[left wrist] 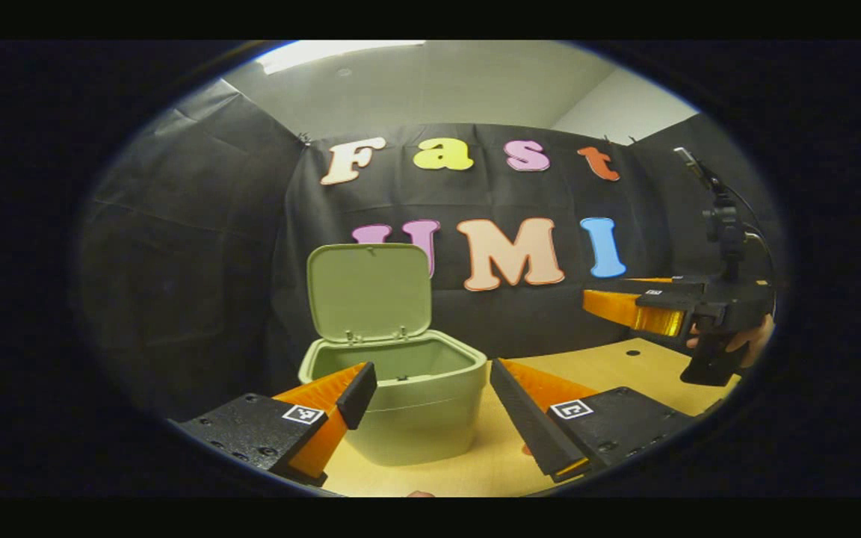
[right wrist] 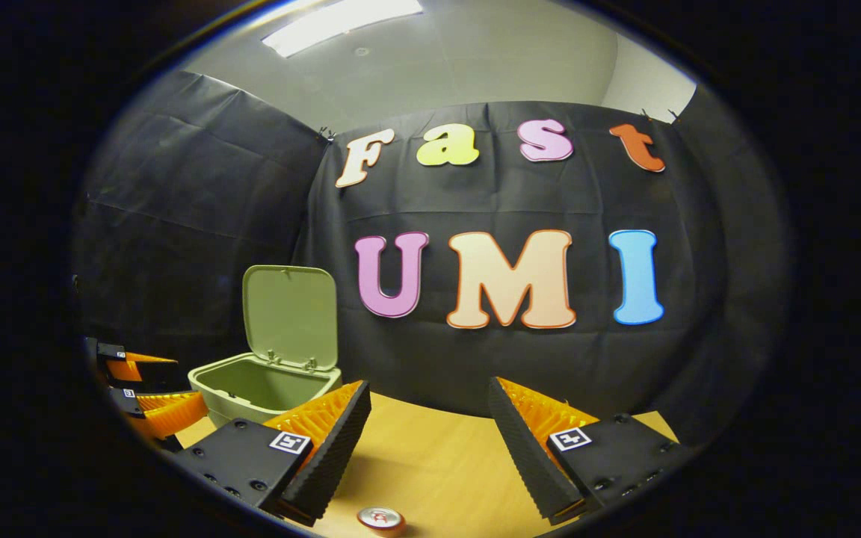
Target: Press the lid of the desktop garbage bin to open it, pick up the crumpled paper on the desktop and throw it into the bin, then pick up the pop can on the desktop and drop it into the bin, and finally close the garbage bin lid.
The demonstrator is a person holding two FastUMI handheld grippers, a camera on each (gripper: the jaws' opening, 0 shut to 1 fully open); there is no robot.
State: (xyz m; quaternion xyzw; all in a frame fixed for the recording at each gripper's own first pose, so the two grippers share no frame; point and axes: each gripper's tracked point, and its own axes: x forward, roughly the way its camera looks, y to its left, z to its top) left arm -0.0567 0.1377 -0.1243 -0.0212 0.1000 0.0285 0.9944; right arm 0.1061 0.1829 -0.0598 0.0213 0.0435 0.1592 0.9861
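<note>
Bin (left wrist: 408,403) sits lid-up (left wrist: 368,291) right ahead of the left gripper (left wrist: 430,403), fingers apart and empty. Right gripper (right wrist: 427,433) is spread wide too, pop can (right wrist: 380,518) just below it on the worktop (right wrist: 430,463) (can step, I reckon). Next: drop down, straddle it, squeeze.

- Black cloth wall (right wrist: 199,202) hangs creased around the booth.
- Pale ceiling (left wrist: 438,82) carries a bright light panel (right wrist: 341,22).
- Light wooden tabletop (right wrist: 430,463) below.
</note>
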